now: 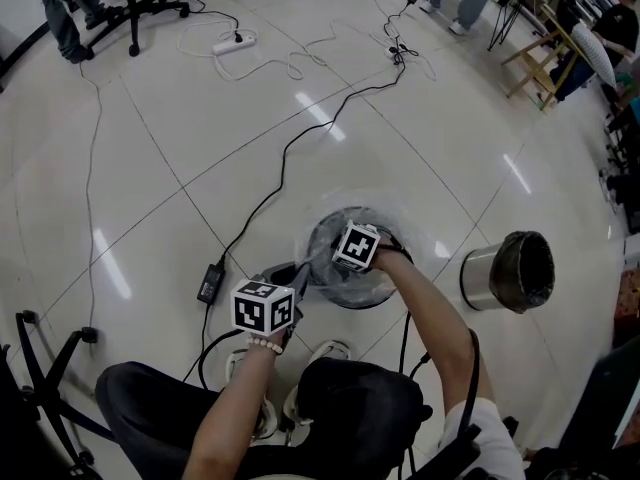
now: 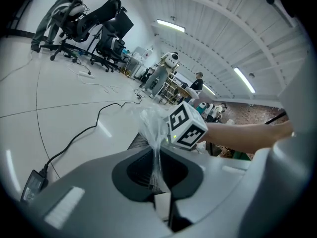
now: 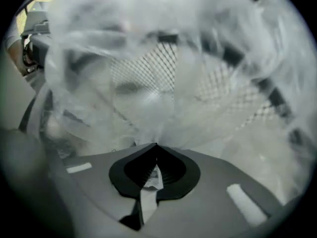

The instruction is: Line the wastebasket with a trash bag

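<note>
Underfoot, glossy white tiled floor crossed by black cables; farther off, office chairs. Two bins: mesh wastebasket upright just ahead, steel wastebasket tipped over to its right. One clear trash bag inside the mesh one, pinched tight by left claw at the rim, by right claw deeper inside.

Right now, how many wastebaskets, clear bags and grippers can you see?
Wastebaskets: 2, the mesh wastebasket and the silver wastebasket on its side
Clear bags: 1, the clear trash bag
Grippers: 2, the left gripper and the right gripper
Total: 5
</note>
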Tool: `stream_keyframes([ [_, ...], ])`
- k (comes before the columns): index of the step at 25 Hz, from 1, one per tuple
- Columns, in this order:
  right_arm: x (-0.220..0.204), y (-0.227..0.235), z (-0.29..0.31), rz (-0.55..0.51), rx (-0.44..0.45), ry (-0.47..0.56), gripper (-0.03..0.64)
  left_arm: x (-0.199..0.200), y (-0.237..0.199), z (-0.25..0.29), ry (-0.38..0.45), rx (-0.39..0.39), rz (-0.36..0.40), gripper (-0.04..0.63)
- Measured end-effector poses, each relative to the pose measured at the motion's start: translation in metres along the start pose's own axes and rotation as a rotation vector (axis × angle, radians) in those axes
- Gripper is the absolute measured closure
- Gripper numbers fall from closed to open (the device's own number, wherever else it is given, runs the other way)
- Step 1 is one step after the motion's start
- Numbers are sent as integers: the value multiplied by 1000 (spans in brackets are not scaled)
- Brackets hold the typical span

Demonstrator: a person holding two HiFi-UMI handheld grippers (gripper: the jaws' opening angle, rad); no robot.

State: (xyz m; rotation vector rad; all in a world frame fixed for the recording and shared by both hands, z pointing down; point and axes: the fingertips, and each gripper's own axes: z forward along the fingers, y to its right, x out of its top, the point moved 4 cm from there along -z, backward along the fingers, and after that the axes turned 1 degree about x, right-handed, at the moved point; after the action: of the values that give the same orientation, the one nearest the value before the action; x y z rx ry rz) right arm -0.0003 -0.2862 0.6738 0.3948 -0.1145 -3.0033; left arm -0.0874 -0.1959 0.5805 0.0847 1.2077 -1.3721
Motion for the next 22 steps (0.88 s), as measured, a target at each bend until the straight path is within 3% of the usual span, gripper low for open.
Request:
stream_keyframes([
  [4,5,-17,-27,-74,11,-21,615,-1,12,5,-4,-12,7,583],
  [8,-4,-45,-29,-168,103,-131,615,0,17,4,6,-10,7,583],
  [12,14,-41,-58,-85,126,39,615,3,17,3,6,-2,15,583],
  [15,22,-38,-96,-164,37,54,615,4,12,1,7,12,15,583],
  [17,27,-33,-132,-180,-39,118,615,3,10,-1,10,17,10,583],
  [19,28,-16,-175,-119,-145,231,615,2,9,-4,13,16,3,583],
  [22,1,30,-221,50,-348,339,615,0,8,-7,14,10,-2,583],
])
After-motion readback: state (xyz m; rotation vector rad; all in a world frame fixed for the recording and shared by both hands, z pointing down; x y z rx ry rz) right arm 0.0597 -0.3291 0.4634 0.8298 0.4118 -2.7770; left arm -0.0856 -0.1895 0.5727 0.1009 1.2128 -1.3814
